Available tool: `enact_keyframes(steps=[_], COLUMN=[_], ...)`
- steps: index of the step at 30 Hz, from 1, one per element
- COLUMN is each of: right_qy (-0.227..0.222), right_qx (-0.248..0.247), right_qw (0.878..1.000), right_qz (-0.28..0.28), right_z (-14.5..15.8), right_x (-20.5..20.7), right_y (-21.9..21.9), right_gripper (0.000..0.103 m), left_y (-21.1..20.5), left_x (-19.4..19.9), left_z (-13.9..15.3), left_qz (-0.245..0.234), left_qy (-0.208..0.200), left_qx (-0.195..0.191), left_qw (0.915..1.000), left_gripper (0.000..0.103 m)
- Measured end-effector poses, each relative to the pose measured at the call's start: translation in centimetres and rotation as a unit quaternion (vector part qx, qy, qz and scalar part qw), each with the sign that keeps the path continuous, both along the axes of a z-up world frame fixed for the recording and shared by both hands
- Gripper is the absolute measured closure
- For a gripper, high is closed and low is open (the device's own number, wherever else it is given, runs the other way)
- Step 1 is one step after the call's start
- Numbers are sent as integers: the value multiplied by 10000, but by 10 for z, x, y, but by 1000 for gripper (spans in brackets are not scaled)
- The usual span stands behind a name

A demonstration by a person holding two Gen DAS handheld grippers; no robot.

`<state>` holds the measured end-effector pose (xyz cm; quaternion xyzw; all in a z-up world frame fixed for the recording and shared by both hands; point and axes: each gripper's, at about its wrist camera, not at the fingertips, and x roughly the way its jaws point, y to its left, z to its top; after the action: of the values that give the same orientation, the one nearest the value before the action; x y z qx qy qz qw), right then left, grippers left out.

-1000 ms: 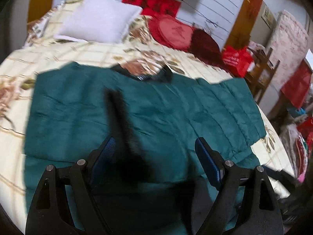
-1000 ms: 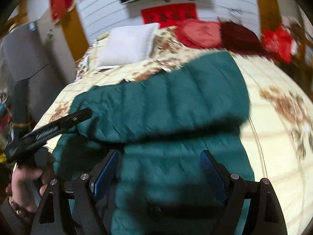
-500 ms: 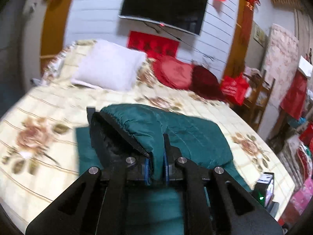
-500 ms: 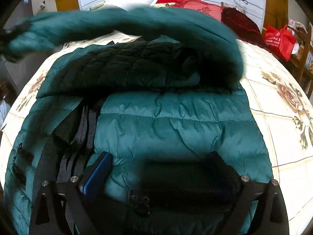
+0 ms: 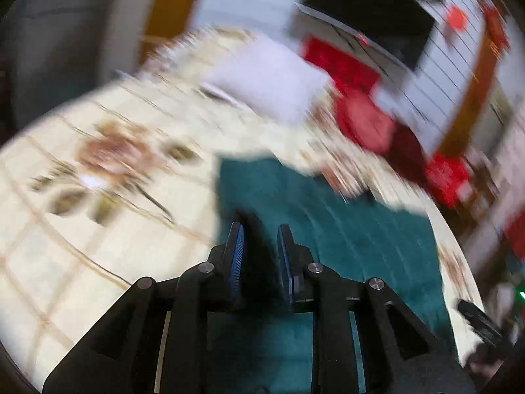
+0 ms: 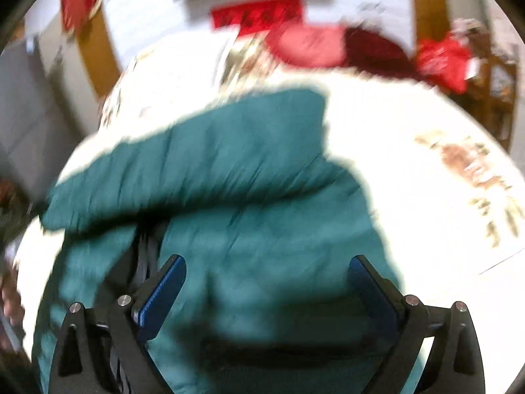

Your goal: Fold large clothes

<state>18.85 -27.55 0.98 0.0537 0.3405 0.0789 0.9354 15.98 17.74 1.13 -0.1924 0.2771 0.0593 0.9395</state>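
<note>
White pillow (image 5: 272, 78), red cushions (image 6: 311, 46), apparently a dark screen (image 5: 370, 23), all blurred, above the floral bedspread (image 5: 82, 197).

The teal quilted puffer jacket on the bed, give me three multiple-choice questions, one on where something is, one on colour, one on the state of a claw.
1. Where does the teal quilted puffer jacket lie?
A. on the floral cream bedspread
B. on a chair
C. on the floor

2. What colour is the square pillow at the head of the bed?
A. red
B. white
C. teal

3. How does the right claw stand?
A. shut on the jacket
B. shut on nothing
C. open above the jacket

Answers: 1 A, bedspread shows on both sides of the jacket. 2 B, it is pale white beside the red cushions. 3 C, its blue pads stand wide apart, gripping nothing.
</note>
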Motion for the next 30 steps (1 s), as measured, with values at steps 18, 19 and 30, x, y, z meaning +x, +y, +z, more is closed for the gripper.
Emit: enact_keyframes(steps=[18, 19, 30], right_qy=[1128, 1195, 508], right_qx=[-118, -111, -291], right_qw=[9882, 9877, 9981], right_qz=[1026, 1000, 209], right_z=[-48, -43, -4], right_x=[125, 124, 190], right_y=[15, 14, 46], right_gripper=[56, 57, 57], left_y=[-75, -77, -74], left_x=[79, 78, 80], left_z=[-73, -73, -74], left_qz=[-617, -606, -569], left_qy=[1332, 1341, 1458], left_qx=[666, 727, 611], left_qw=[9869, 9864, 9858], left_gripper=[84, 84, 83])
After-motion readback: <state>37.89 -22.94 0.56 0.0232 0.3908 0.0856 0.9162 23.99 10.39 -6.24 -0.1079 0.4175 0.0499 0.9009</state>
